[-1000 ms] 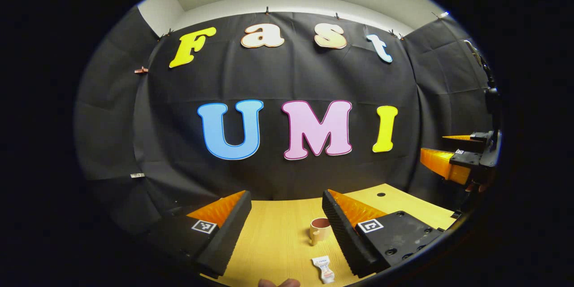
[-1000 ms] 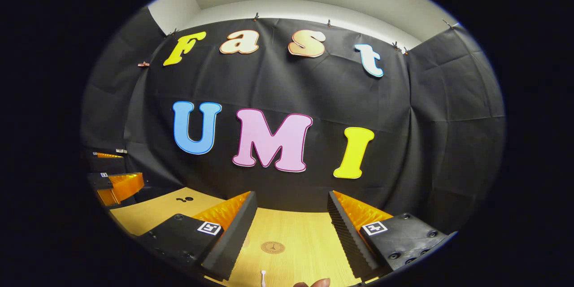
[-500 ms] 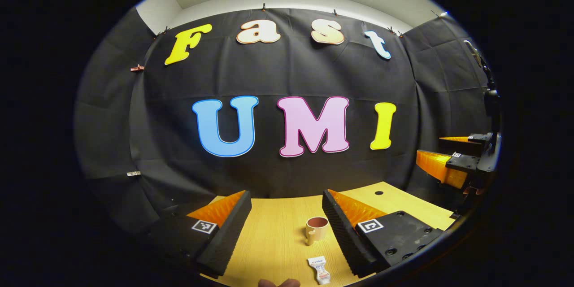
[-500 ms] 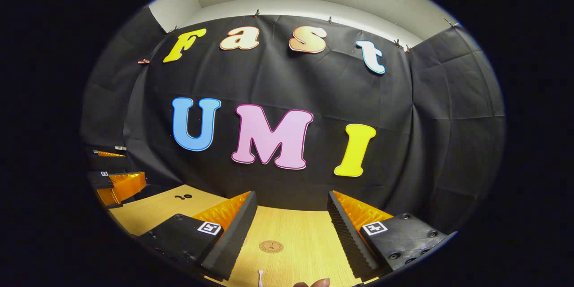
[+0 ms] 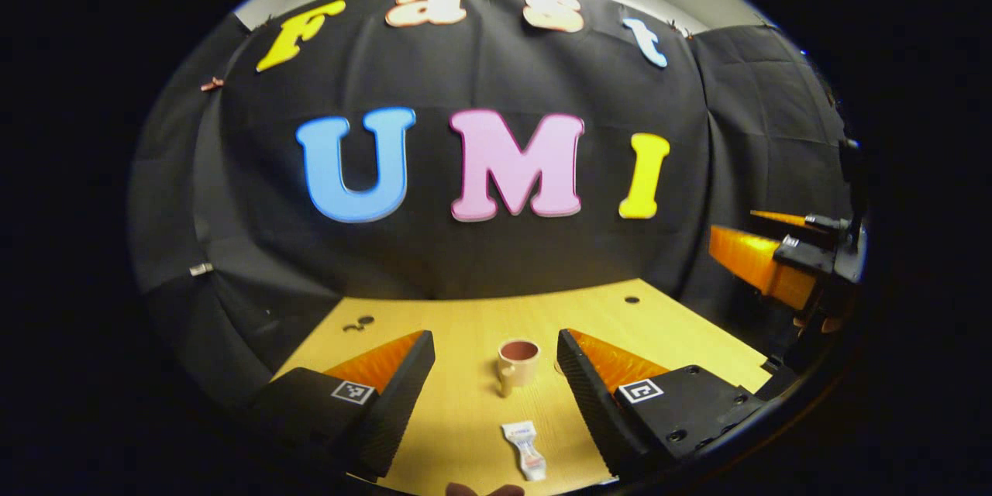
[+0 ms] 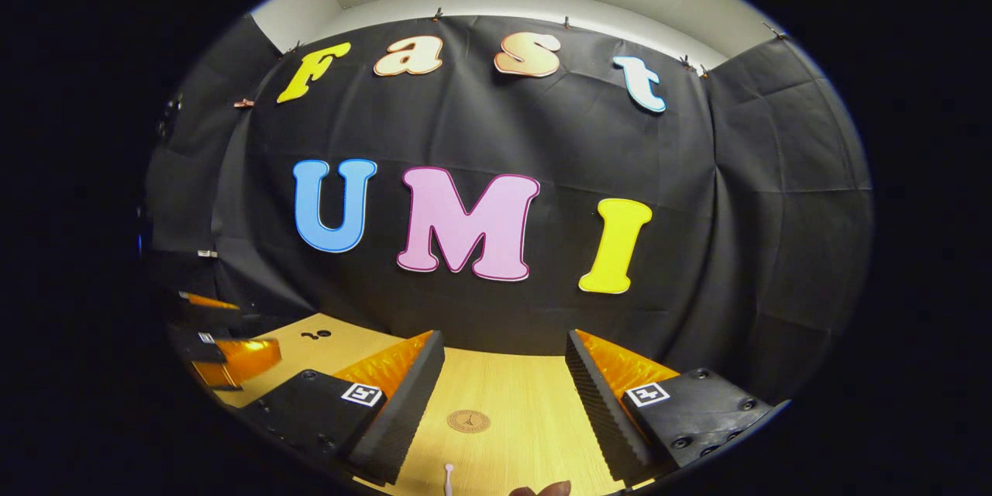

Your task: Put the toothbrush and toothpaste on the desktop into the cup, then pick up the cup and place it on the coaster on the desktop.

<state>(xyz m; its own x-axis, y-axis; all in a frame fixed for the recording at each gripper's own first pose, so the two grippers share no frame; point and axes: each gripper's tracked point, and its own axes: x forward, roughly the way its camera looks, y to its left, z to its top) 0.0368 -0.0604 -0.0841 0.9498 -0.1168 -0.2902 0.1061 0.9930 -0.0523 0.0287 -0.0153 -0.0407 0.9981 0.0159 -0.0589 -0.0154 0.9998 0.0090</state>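
Note:
In the left gripper view a tan cup [image 5: 517,362] with a reddish inside stands upright on the wooden desktop [image 5: 465,318], its handle toward me. A small white toothpaste tube [image 5: 525,449] lies nearer, in front of the cup. My left gripper [image 5: 496,349] is open above the desk, with the cup seen between its fingers but farther off. In the right gripper view a round brown coaster [image 6: 468,421] lies flat on the desktop [image 6: 527,395], and the white tip of the toothbrush [image 6: 448,474] pokes in at the bottom edge. My right gripper [image 6: 504,349] is open with nothing in it.
The right gripper [image 5: 783,260] hangs at the far right of the left gripper view, above the desk's right edge. The left gripper [image 6: 225,345] appears at the lower left of the right gripper view. The desktop has small dark holes [image 5: 632,300] near the back wall.
The left gripper has tilted down and moved forward, so more desktop shows and the cup and toothpaste sit higher in its view. The right gripper has barely shifted.

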